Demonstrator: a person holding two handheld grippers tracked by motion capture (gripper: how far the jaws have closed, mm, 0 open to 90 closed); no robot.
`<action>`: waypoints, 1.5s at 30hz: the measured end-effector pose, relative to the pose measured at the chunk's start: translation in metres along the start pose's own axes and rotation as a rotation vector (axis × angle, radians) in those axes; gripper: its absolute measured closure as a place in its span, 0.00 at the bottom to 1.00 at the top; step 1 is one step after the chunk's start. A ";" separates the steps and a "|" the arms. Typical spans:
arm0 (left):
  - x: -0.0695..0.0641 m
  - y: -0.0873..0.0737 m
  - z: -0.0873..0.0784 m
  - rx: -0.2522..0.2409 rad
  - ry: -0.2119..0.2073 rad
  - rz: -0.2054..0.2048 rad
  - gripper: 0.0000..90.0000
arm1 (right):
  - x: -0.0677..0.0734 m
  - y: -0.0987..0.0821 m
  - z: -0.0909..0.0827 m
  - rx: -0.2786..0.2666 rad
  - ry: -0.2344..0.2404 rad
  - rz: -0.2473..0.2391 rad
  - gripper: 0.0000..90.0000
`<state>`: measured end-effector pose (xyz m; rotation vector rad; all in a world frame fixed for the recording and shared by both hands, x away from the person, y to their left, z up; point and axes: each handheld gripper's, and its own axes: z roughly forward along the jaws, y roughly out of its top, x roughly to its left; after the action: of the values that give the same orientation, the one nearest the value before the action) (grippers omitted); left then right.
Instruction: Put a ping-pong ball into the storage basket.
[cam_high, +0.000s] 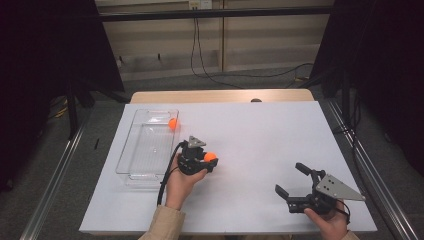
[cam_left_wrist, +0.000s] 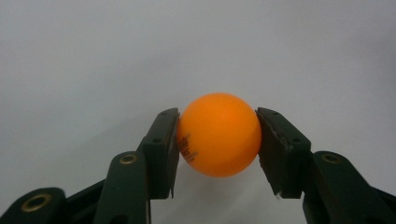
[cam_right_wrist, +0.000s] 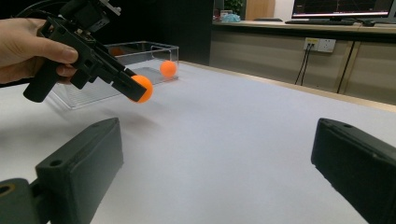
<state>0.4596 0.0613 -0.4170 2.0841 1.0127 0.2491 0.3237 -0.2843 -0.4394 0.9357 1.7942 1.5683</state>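
Observation:
My left gripper is shut on an orange ball, held just above the white table top right of the tray. In the left gripper view both black pads press the sides of the orange ball. The right gripper view shows that left gripper from the side with the held orange ball off the surface. A second orange ball lies in the far right corner of the clear plastic tray. My right gripper rests open at the near right, nothing between its jaws.
The white sheet covers the table, whose wooden far edge shows beyond it. Cables hang down the back wall. A dark frame runs along the right side.

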 end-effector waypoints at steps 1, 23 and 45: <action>0.001 0.000 -0.001 0.005 0.005 0.002 0.57 | 0.000 0.000 0.000 0.002 0.003 -0.007 0.02; 0.010 0.002 -0.019 -0.002 0.007 -0.011 0.57 | 0.000 -0.001 0.001 0.009 0.000 -0.001 0.02; 0.017 0.007 -0.031 -0.009 -0.002 -0.021 0.57 | 0.000 0.000 0.000 0.002 -0.001 -0.001 0.02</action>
<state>0.4599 0.0890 -0.3935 2.0647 1.0301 0.2409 0.3242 -0.2845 -0.4397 0.9364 1.7953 1.5652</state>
